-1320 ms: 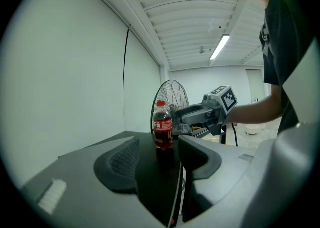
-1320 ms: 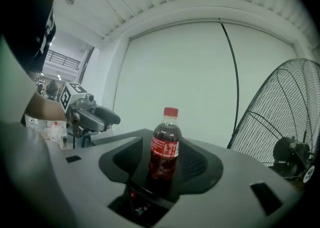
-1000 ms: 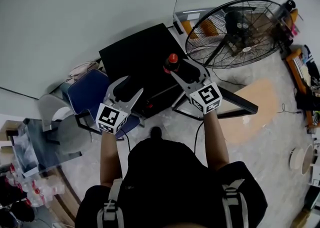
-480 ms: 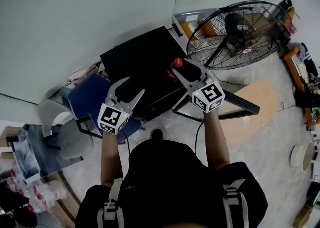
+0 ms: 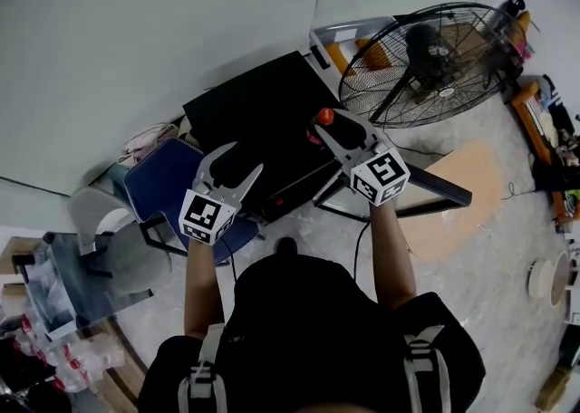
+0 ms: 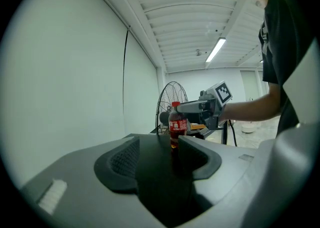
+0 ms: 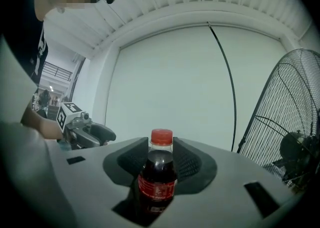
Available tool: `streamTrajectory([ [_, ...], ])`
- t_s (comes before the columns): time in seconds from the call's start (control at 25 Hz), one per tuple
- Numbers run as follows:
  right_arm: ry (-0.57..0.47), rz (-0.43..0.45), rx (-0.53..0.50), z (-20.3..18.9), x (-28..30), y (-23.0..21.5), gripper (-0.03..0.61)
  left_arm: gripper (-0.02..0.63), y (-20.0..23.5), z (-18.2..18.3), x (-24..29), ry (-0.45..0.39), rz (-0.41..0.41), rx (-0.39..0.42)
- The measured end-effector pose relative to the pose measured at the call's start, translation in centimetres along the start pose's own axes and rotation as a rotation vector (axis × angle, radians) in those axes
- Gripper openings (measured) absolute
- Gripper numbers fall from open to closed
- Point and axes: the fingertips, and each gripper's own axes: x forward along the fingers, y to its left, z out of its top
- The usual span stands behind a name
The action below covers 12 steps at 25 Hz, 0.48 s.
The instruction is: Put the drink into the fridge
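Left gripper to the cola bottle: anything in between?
Only the bare black cabinet top lies between the left gripper and the cola bottle; head view and left gripper view agree.

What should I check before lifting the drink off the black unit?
1. Bottle between right tongs: ok, upright, red cap up.
2. Right grip firm: cannot tell; the jaws have just been closing around it.
3. Left tongs free: ok, open, nothing between them.
4. Bottle standing on black unit: ok.
5. Door of black unit open: cannot tell.
6. Fan apart from both tongs: ok.
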Motion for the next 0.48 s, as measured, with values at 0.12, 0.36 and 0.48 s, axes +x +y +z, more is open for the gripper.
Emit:
streamTrajectory([
  [0.12, -0.001, -0.003, 0.013, 0.02, -0.02, -0.02, 0.150, 0.239, 0.06, -0.09, -0.05, 0.002, -0.003, -0.001],
  [0.36, -0.017, -0.018, 0.049, 0.16, -0.10, -0.06, 0.137, 0.239, 0.31, -0.15, -0.35, -0.013, 0.009, -0.013],
  [0.48, -0.014, -0.028, 0.065, 0.06, 0.08, -0.19, 0.135, 0.238, 0.33, -0.31, -0.29, -0.019, 0.010, -0.025],
])
